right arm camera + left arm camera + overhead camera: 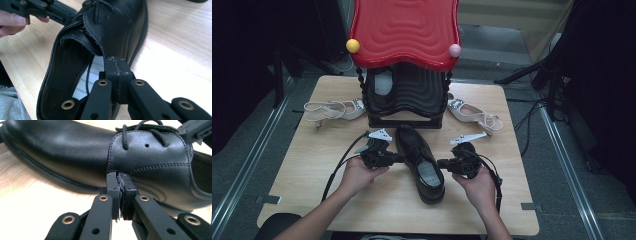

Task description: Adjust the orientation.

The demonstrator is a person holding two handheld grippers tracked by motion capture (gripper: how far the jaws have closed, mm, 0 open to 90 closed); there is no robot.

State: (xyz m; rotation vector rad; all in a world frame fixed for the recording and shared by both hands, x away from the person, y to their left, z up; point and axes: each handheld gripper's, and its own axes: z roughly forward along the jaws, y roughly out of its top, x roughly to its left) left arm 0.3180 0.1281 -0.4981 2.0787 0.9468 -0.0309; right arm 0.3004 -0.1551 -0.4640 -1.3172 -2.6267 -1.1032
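A black leather lace-up shoe (pixel 419 162) lies in the middle of the wooden table (pixel 492 200), toe toward the rack. My left gripper (pixel 400 158) is shut, and its tips (pixel 119 177) rest against the shoe's side (pixel 150 157) just below the lacing. Nothing shows between its jaws. My right gripper (pixel 440 163) is also shut, with its tips (pixel 116 60) at the rim of the shoe's opening (pixel 75 42). A thin black lace (pixel 87 77) hangs down inside the shoe beside them. Each gripper is held in one hand.
A stand with a red wavy top (pixel 404 30) and a black ribbed base (pixel 412 95) sits at the table's far edge, with a pale shoe (pixel 384 82) inside. One white strappy sandal (pixel 332 110) lies to its left and another (pixel 474 114) to its right.
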